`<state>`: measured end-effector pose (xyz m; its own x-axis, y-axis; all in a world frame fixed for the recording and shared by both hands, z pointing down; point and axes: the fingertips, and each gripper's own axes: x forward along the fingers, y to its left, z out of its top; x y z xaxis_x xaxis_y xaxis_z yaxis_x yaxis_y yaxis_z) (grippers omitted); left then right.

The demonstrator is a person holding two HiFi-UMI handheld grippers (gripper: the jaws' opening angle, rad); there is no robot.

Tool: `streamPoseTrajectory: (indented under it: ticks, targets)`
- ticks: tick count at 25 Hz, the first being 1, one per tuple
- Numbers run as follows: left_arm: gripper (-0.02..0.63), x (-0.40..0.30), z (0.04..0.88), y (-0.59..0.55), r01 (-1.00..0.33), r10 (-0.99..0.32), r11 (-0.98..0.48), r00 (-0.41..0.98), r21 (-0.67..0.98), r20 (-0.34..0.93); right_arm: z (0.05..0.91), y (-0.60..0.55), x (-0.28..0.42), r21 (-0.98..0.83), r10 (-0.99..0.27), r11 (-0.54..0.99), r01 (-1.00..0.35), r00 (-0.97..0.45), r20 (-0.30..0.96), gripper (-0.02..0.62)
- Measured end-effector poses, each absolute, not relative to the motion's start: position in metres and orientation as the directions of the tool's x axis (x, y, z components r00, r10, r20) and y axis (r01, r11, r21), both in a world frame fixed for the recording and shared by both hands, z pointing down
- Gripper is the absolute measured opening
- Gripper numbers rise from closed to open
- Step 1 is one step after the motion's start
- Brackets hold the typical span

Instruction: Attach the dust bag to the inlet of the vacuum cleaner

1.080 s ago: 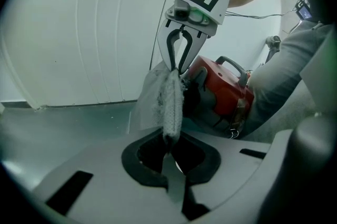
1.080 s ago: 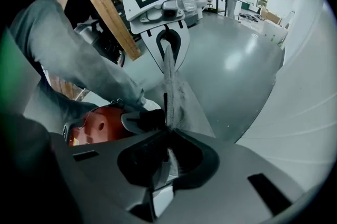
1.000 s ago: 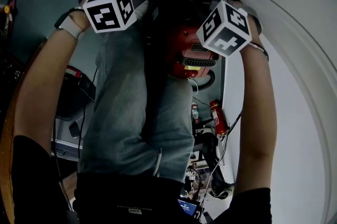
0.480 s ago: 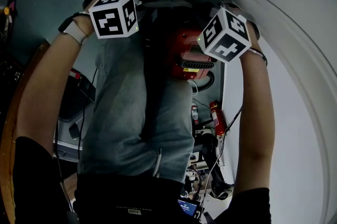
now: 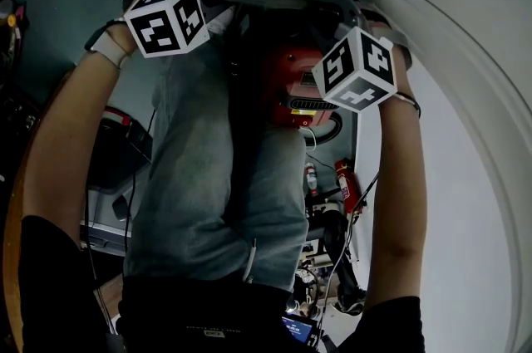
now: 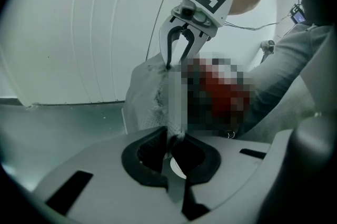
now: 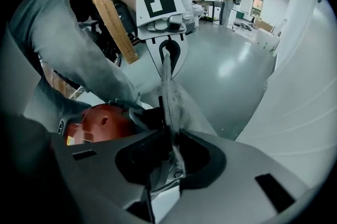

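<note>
- The dust bag point(image 5: 216, 177), large and grey, hangs between the person's arms. Its top edge runs taut from one gripper to the other. We note it has barely shifted over the last second.
- The red vacuum cleaner point(image 5: 293, 77) sits just beside the bag, between the two grippers in the head view. We cannot make out its inlet, and we judge the bag not yet attached.
- Right gripper point(image 7: 171, 136): the jaws have just been opening slightly. The bag's edge lies between them, apparently pinched. We read this as a loosening grip, perhaps a regrasp.
- Left gripper point(image 6: 171, 139): the jaws are clamped on the edge's other end.
</note>
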<state>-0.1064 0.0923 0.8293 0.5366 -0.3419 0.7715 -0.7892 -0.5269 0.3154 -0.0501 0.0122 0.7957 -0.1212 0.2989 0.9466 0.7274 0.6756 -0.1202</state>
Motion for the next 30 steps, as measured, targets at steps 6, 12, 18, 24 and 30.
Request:
streamPoseTrajectory:
  ticks: [6, 12, 18, 24, 30]
  targets:
    - [0.021, -0.121, 0.837, 0.080, -0.805, -0.361, -0.513, 0.517, 0.297, 0.777, 0.804, -0.019, -0.060, 0.029, 0.197, 0.630, 0.776, -0.195, 0.961, 0.107]
    - [0.021, -0.131, 0.839, 0.073, -0.836, -0.381, -0.472, 0.480, 0.280, 0.790, 0.813, -0.015, -0.056, -0.028, 0.197, 0.561, 0.828, -0.101, 0.975, 0.117]
    - [0.023, -0.127, 0.841, 0.069, -0.836, -0.361, -0.464, 0.481, 0.293, 0.799, 0.812, -0.019, -0.054, -0.060, 0.221, 0.609, 0.791, -0.097, 0.970, 0.115]
    - [0.198, -0.134, 0.825, 0.080, -0.858, -0.387, -0.427, 0.458, 0.284, 0.801, 0.790, -0.021, -0.063, -0.013, 0.198, 0.703, 0.711, -0.178, 0.964, 0.117]
    - [0.215, -0.131, 0.790, 0.093, -0.848, -0.377, -0.466, 0.449, 0.253, 0.810, 0.746, -0.023, -0.065, 0.028, 0.178, 0.782, 0.623, -0.266, 0.947, 0.116]
